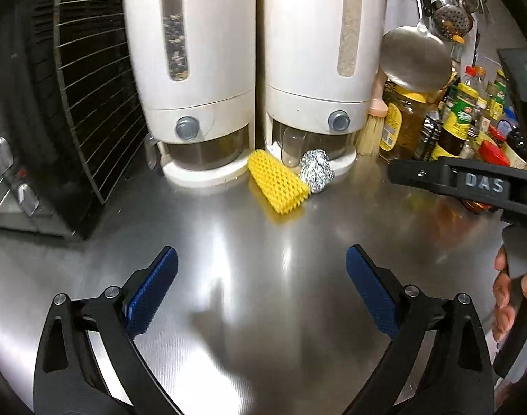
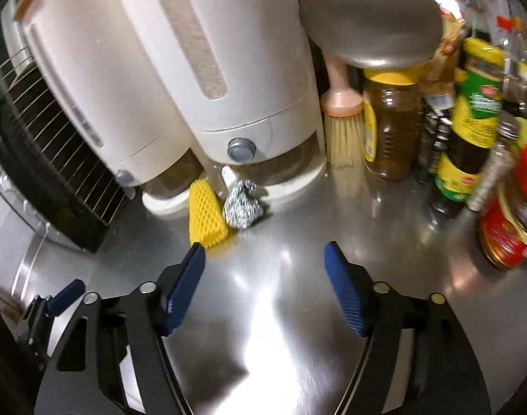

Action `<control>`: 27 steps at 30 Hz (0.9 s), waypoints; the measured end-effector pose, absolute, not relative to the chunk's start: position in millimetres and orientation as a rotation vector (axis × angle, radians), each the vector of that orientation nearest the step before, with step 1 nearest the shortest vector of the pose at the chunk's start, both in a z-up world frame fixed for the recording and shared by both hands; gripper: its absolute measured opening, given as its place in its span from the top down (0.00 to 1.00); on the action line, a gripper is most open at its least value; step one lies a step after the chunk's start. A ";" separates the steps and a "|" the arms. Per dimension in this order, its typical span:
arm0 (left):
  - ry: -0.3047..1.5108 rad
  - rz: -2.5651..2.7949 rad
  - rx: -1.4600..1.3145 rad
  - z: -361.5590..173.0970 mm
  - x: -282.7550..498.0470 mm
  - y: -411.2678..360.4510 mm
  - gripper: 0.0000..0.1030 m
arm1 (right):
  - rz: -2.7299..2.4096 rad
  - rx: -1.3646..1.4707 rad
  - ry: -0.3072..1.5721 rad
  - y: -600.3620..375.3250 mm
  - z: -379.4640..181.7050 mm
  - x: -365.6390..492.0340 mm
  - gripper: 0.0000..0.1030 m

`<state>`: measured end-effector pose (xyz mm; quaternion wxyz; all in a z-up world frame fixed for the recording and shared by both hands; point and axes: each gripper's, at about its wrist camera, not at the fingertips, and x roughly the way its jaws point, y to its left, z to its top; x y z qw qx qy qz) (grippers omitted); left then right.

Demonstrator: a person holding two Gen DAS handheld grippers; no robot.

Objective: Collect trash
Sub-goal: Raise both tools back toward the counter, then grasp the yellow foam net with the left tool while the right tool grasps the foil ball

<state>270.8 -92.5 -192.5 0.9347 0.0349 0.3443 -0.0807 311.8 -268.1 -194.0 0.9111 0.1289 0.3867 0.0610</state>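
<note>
Claws (image 1: 261, 259) (image 2: 265, 256) agape above steel counter (image 1: 249, 228)

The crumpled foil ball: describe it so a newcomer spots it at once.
Find the two white dispensers on the steel counter. At the right one's base lies the foil ball, touching a yellow foam net; it alone is silvery and crinkled.

Two white dispensers (image 1: 256, 69) stand side by side at the back of the steel counter (image 1: 249, 276). A wire rack (image 1: 87, 97) leans left. A brush (image 1: 372, 128), ladle (image 1: 415, 55) and sauce bottles (image 1: 460, 121) crowd right.
</note>
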 end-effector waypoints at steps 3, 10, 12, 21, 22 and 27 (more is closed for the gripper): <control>0.723 -0.178 0.084 -197.6 294.7 -98.2 0.18 | 0.170 0.294 0.831 -263.7 -202.4 338.6 0.46; 0.760 -0.191 0.104 -209.3 328.4 -106.3 0.36 | 0.203 0.305 0.857 -246.9 -222.6 381.4 0.62; 0.758 -0.190 0.102 -211.2 333.6 -105.7 0.36 | 0.202 0.304 0.856 -243.8 -226.8 388.5 0.62; 0.770 -0.204 0.104 -217.1 356.6 -111.9 0.36 | 0.214 0.321 0.857 -243.0 -239.2 410.1 0.66; 0.771 -0.204 0.105 -217.5 358.1 -112.6 0.36 | 0.220 0.317 0.855 -242.7 -239.2 410.8 0.67; 0.787 -0.198 0.098 -224.4 369.8 -115.7 0.36 | 0.225 0.271 0.831 -241.9 -235.1 404.4 0.78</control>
